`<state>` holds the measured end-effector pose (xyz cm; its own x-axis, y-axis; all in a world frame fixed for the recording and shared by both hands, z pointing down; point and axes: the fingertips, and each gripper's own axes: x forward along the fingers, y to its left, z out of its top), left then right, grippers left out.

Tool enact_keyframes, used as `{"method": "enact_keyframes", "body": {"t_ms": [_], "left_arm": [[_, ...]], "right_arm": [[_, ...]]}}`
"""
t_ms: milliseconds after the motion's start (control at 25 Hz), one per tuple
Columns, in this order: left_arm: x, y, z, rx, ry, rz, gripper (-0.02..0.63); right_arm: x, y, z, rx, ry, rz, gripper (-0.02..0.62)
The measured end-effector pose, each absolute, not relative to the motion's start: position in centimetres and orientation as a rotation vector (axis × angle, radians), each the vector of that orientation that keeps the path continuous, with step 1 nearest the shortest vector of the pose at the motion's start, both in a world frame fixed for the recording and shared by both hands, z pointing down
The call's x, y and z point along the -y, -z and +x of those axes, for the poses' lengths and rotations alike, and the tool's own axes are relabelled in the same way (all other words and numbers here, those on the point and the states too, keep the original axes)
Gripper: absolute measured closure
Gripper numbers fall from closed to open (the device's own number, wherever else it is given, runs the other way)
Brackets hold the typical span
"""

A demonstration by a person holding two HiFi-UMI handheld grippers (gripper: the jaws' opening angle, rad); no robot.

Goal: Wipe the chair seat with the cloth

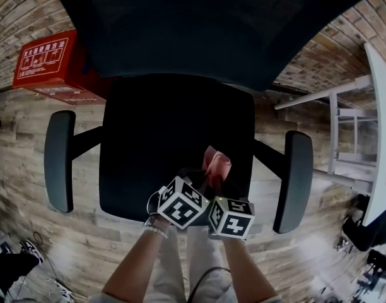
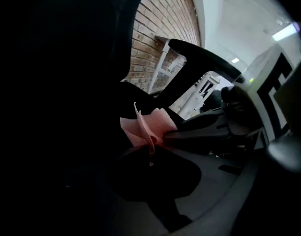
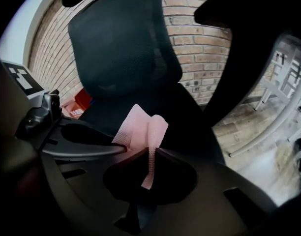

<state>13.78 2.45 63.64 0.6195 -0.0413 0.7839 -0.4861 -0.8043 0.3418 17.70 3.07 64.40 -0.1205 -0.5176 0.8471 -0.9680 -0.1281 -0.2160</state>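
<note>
Cloth (image 1: 216, 165) clamped at tips of L hand-held gripper (image 2: 150, 150) & R hand-held gripper (image 3: 151, 150), over seat (image 1: 149, 144).

Fisheye bending is being shown around the chair (image 1: 174, 144), whose black surfaces are being rendered nearly detailless. In the left gripper view, ceiling lamps (image 2: 285, 32) are being overexposed to its right, everything leftward being lost in darkness.

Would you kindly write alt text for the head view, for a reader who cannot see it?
Seen from above, the left tool and right tool, side by side, both pinch a pink cloth over the front of a black office chair's seat. The floor looks wooden.
</note>
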Motion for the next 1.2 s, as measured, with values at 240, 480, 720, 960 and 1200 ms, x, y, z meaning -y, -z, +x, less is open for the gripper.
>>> {"method": "enact_keyframes", "body": {"t_ms": [240, 480, 720, 960, 1200], "left_arm": [[-2.9, -63.8, 7.1, 0.561, -1.050, 2.230, 0.565], [-3.2, -63.7, -0.5, 0.744, -1.004, 2.132, 0.565], [-4.8, -63.5, -7.5, 0.907, -0.946, 2.029, 0.565], [-6.3, -63.3, -13.4, 1.033, -0.924, 1.938, 0.565], [-7.7, -62.6, -17.4, 1.077, -0.920, 1.877, 0.565]], "right_arm": [[-3.0, -64.4, 11.0, 1.755, -1.139, 1.480, 0.543], [-2.8, -64.1, 3.4, 1.873, -1.075, 1.292, 0.545], [-3.7, -64.1, -3.6, 1.968, -1.014, 1.104, 0.545], [-4.8, -63.9, -9.8, 2.034, -0.981, 0.957, 0.545], [-5.6, -63.6, -14.2, 2.075, -0.973, 0.871, 0.545]]}}
